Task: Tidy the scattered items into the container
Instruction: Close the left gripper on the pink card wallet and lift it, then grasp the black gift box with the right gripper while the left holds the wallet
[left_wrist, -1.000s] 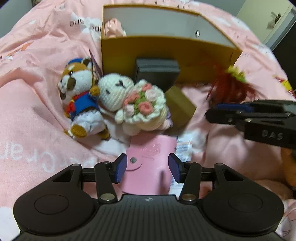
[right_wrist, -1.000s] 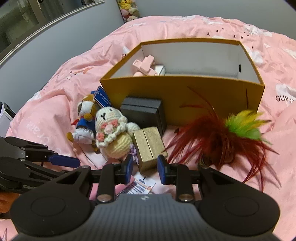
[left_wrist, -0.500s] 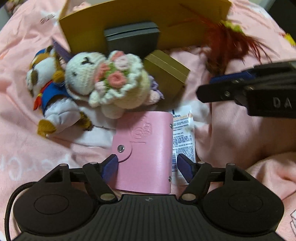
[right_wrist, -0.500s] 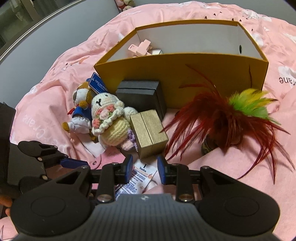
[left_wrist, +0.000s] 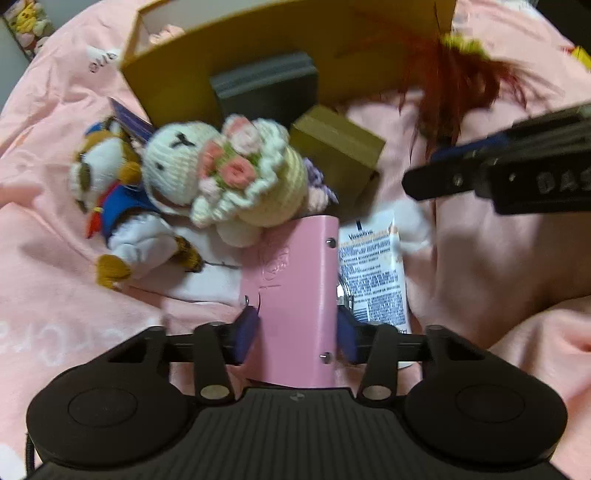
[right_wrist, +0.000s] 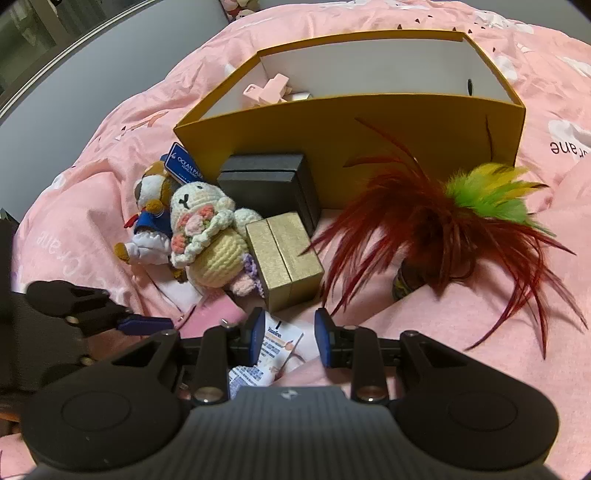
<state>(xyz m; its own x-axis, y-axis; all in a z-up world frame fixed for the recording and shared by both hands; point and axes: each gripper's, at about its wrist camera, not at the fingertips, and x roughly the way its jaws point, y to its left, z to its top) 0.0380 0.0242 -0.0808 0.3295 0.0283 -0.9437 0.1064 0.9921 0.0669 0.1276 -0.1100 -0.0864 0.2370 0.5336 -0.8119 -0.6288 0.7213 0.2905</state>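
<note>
A: The left tool (left_wrist: 295, 334) has dropped lower over the bed (left_wrist: 55, 295), and its jaws, flung wide a moment ago, are closing with the pink card wallet (left_wrist: 295, 295) between them.

B: Gripped yet?

A: The pads sit at both edges; whether they press, I cannot tell through the blur. The snap flap that lay out to the left has folded from view.

B: And the right tool (right_wrist: 290, 341)?

A: Unchanged, narrow and empty, above the lotion sachet (right_wrist: 275, 343).

B: Where is the container?

A: The yellow box (right_wrist: 369, 147) stands at the far side, behind the black box (right_wrist: 266, 181), the gold box (right_wrist: 282, 258) and the crocheted bunny (right_wrist: 207, 236). Once the wallet is clamped, I reckon it lifts over them.
</note>
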